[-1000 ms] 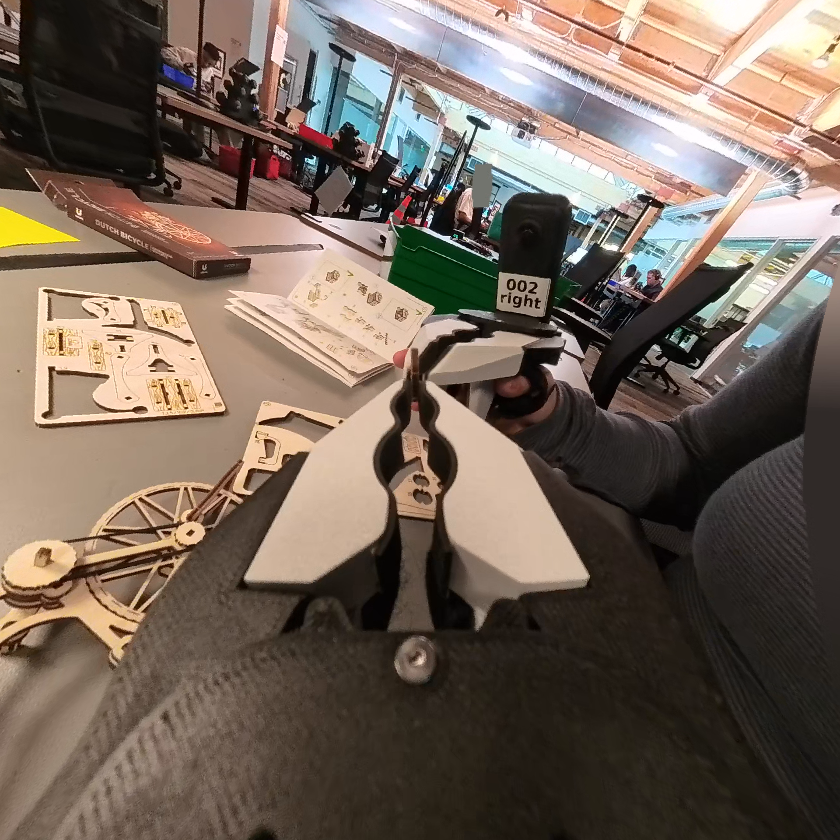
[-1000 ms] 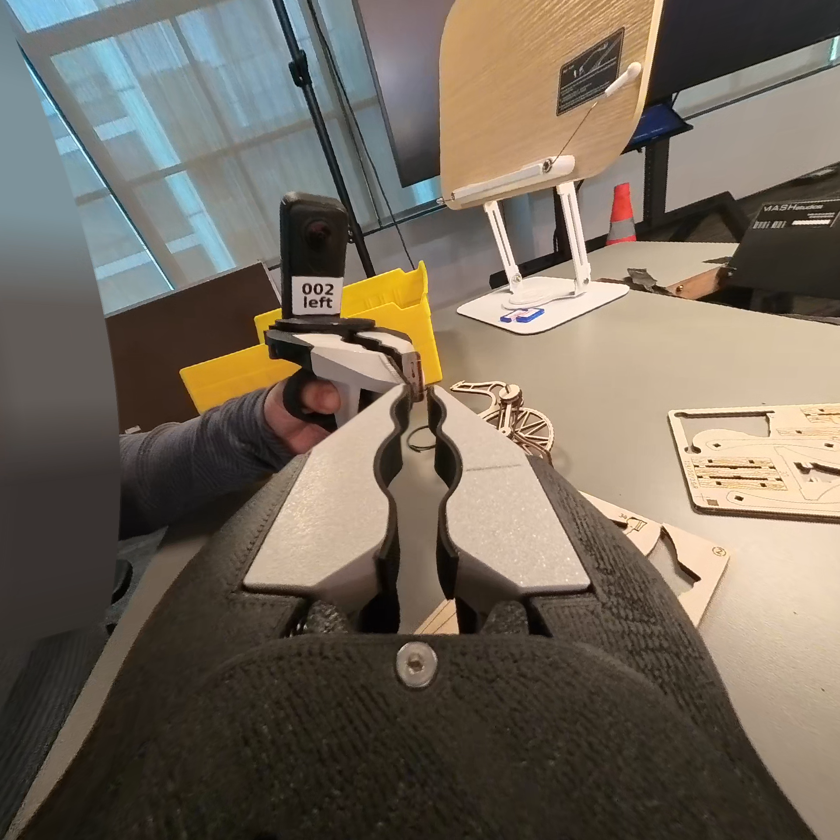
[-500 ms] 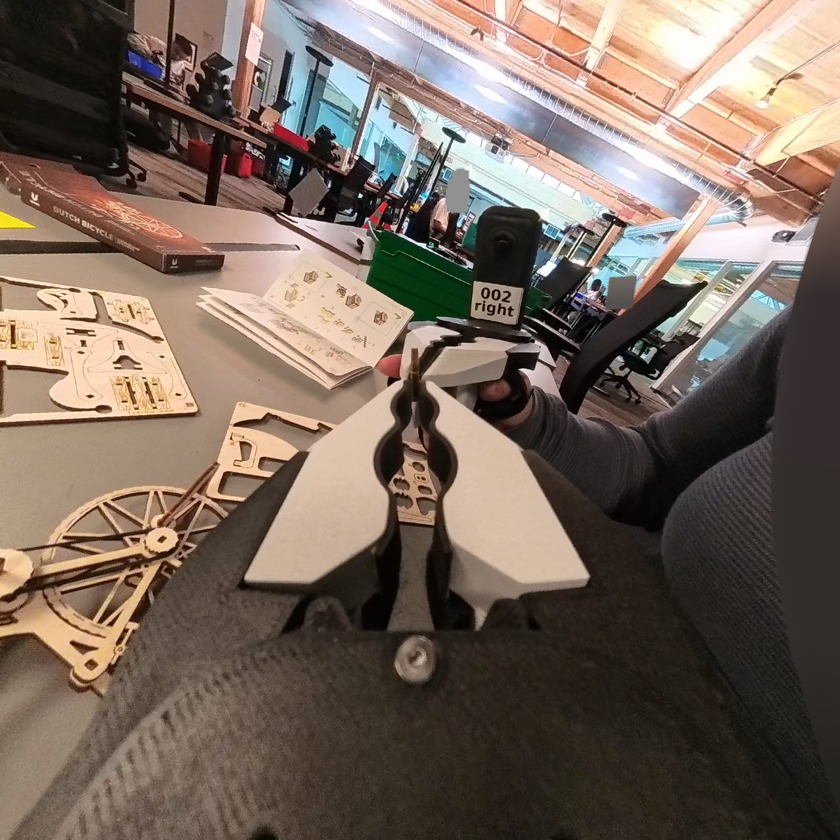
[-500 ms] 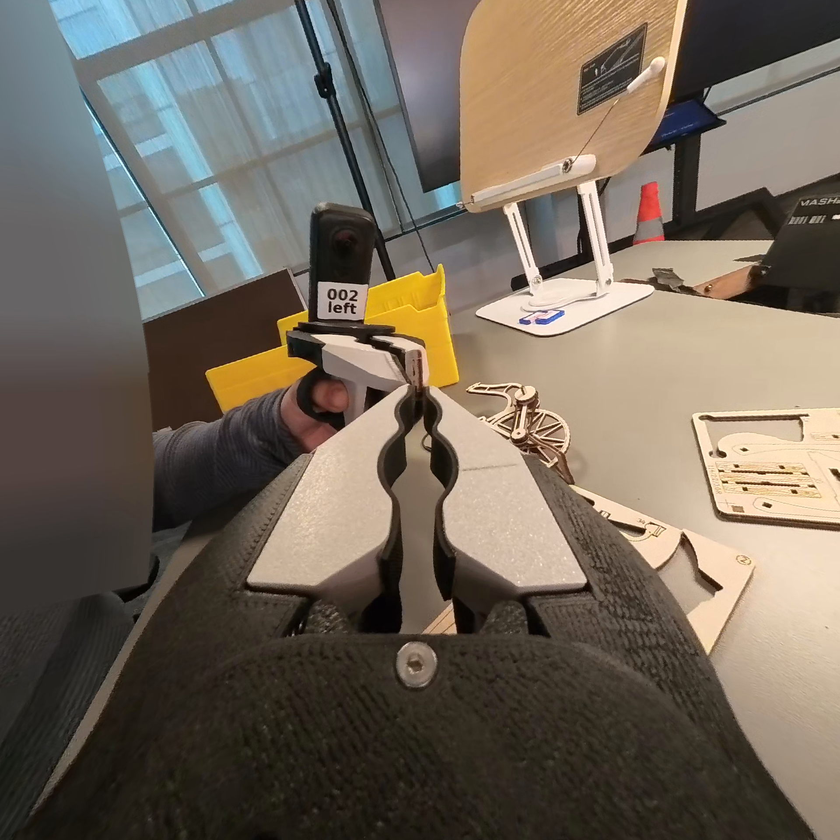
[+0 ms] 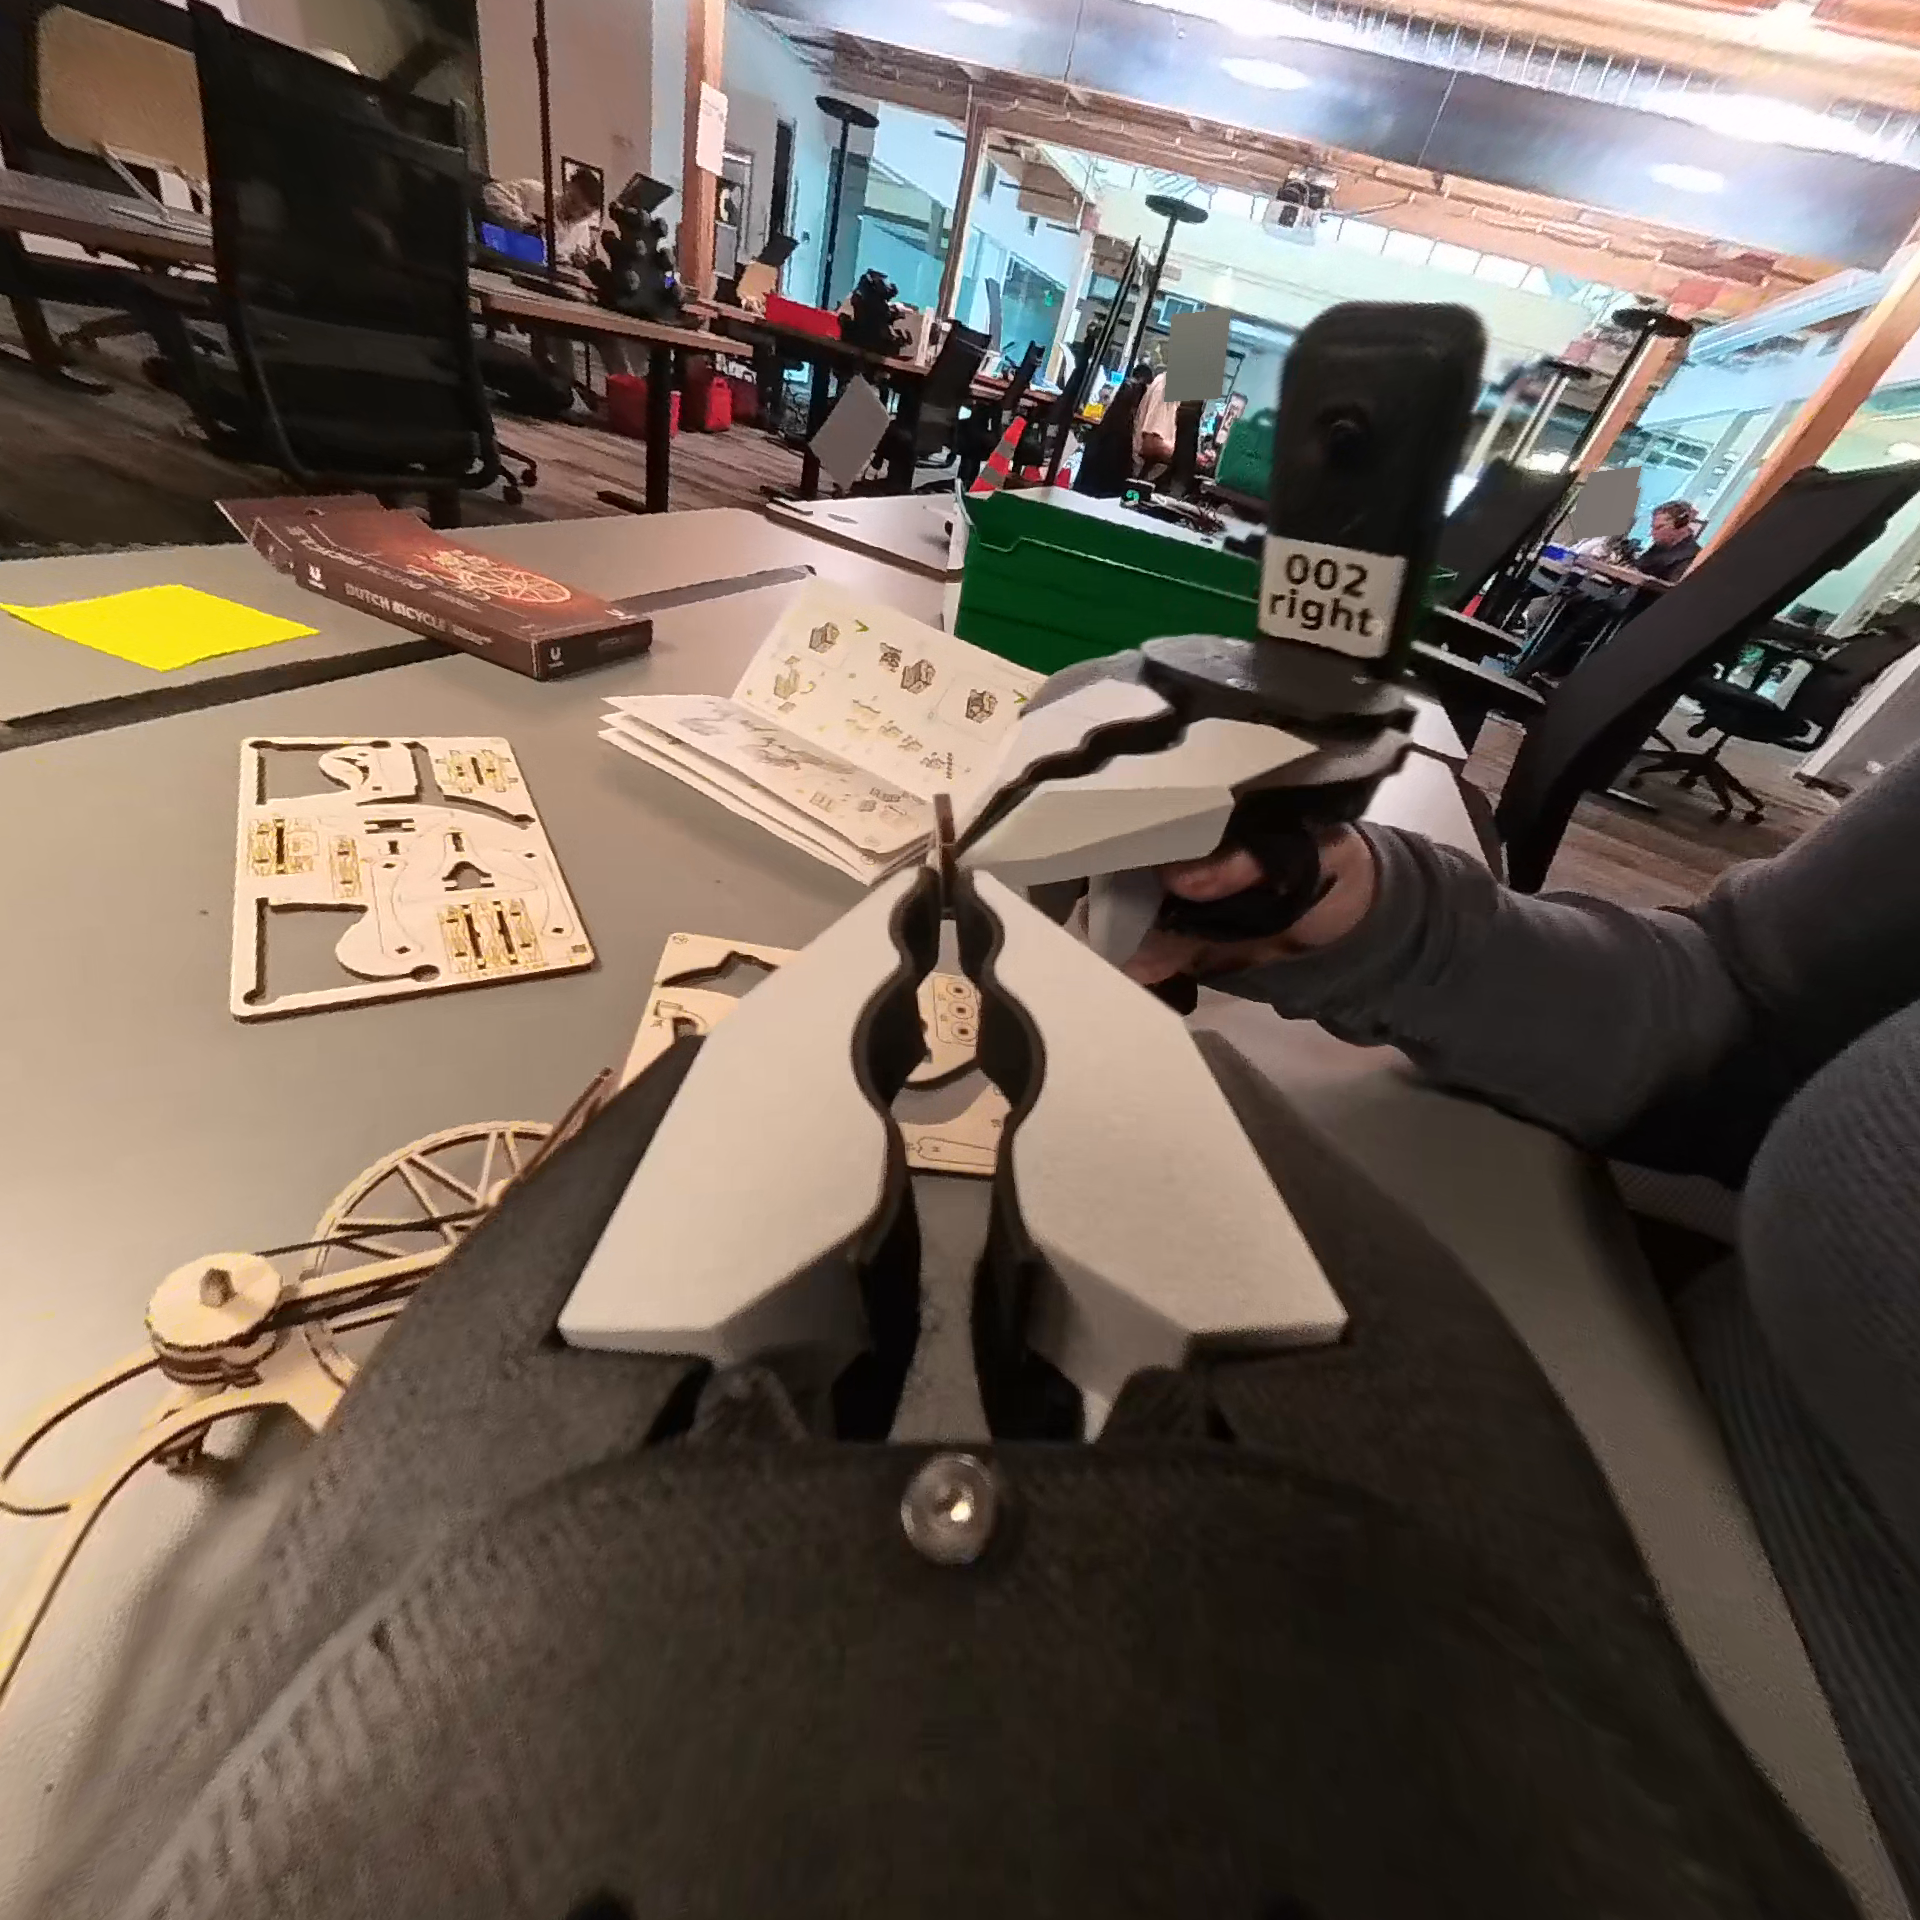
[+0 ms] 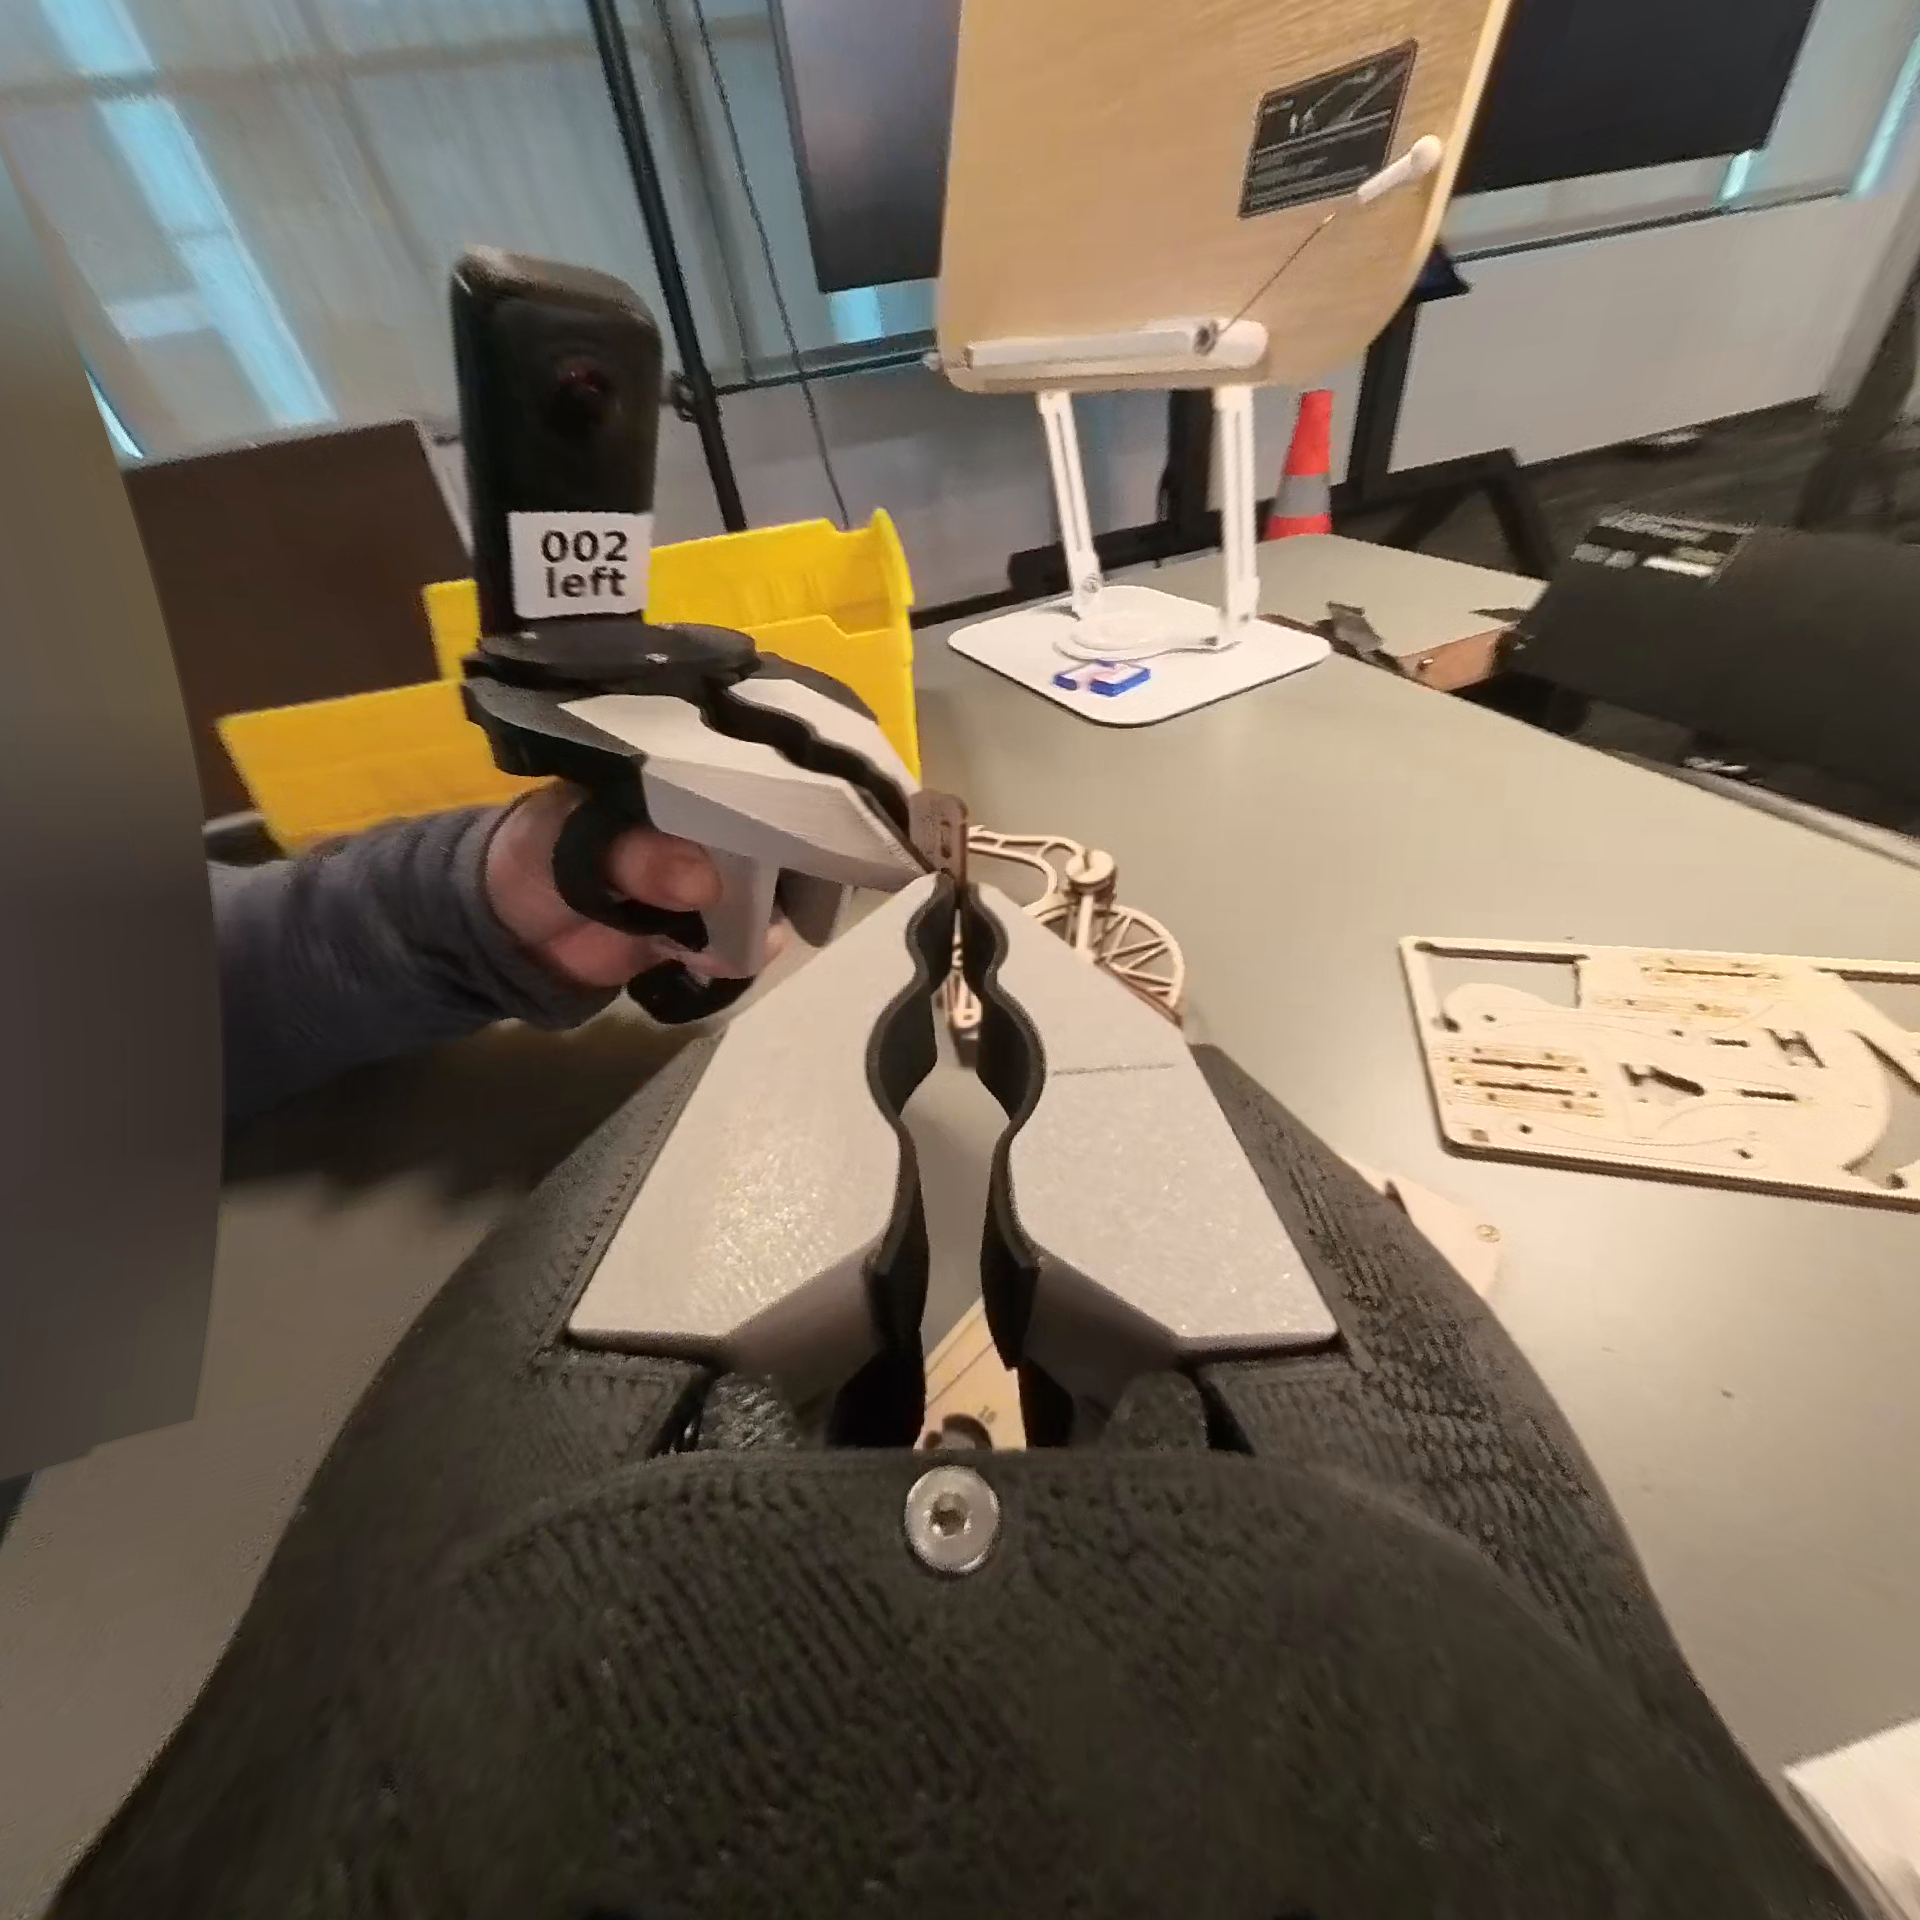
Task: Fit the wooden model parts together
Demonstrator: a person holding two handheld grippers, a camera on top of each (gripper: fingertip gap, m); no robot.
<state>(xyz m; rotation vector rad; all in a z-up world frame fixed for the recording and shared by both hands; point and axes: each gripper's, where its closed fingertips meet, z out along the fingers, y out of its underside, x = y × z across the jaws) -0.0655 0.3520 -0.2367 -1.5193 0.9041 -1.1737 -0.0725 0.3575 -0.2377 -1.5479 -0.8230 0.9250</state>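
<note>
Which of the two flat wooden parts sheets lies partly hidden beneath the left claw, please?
The smaller cut-out sheet, showing just past the left claw. The larger parts sheet lies in the open, farther left, toward the yellow paper.

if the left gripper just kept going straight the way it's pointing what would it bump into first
Most likely the right gripper: its tips sit right at the left gripper tips, beside the small wooden piece pinched there. Depth is unclear, so contact may already exist.

An open-plan office or lab: rows of desks (image 5: 582, 301), office chairs (image 5: 343, 260), exposed timber ceiling beams (image 5: 1351, 62), tripod stands (image 5: 1164, 281), large windows (image 6: 260, 208).
</note>
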